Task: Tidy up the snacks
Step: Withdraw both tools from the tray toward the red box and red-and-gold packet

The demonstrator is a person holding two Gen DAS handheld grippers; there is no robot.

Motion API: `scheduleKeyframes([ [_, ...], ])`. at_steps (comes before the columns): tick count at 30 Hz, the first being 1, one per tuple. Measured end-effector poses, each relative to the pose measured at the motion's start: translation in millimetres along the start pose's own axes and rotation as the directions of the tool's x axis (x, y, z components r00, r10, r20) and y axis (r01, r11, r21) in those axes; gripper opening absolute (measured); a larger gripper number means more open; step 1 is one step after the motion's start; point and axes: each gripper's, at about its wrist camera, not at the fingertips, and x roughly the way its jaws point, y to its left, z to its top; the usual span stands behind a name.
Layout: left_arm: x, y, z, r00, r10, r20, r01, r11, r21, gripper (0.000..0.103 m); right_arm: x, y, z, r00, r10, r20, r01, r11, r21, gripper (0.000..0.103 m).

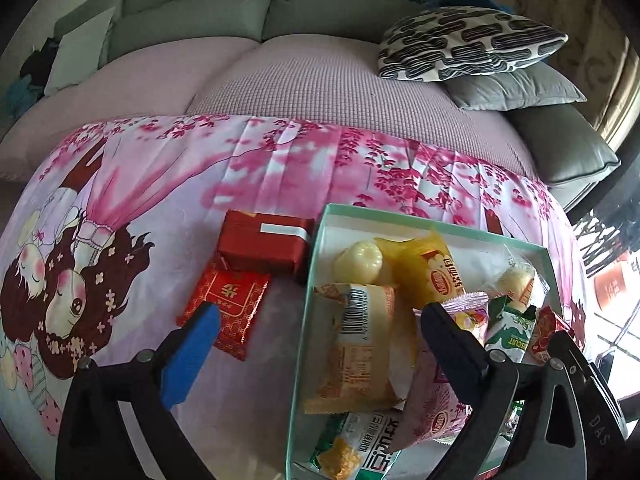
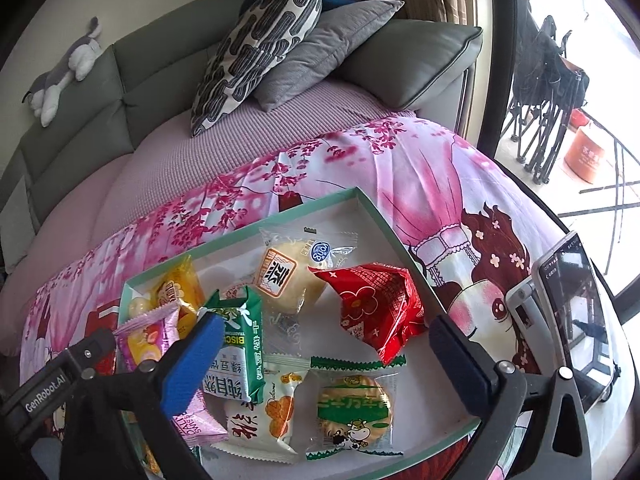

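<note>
You are between picks: both tongs hang empty over the shallow green-rimmed box [image 2: 376, 210] on the flowered tabletop, which already holds most of the snacks. Two are still outside it, just left of its wall: the red box [image 1: 264, 246] and the red packet [image 1: 226, 312]. Next you likely need the left tongs [image 1: 320, 334], spread wide, to come down over the red packet. The right tongs [image 2: 326, 346], equally wide, tilt steeply above the red wrapped snack [image 2: 378, 310].

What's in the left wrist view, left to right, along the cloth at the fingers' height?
Flat red packet → red box → mint-rimmed tray → yellow bread packet → green biscuit packet.
</note>
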Motion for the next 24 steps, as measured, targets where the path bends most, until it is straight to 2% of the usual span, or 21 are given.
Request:
scheduleKeyframes([
  [8, 1, 4, -2, 1.0, -0.008, -0.018, 0.007, 1.0, -0.016, 0.1, 2, -2, -1, 1.0, -0.005, -0.012, 0.005, 1.0, 0.005, 0.103],
  [13, -4, 9, 2, 1.0, -0.009, -0.008, 0.009, 1.0, -0.013, 0.1, -14, 3, 2, 1.0, 0.002, 0.024, -0.001, 1.0, -0.013, 0.103],
  [16, -7, 14, 4, 1.0, 0.0, -0.01, 0.0, 1.0, -0.001, 0.1, -26, 11, 4, 0.999, 0.019, 0.05, -0.018, 0.999, -0.032, 0.103],
  [24, -13, 33, 4, 1.0, 0.02, -0.023, -0.02, 1.0, 0.024, 0.1, -26, 40, 0, 0.999, 0.04, 0.019, -0.038, 0.993, -0.112, 0.103],
])
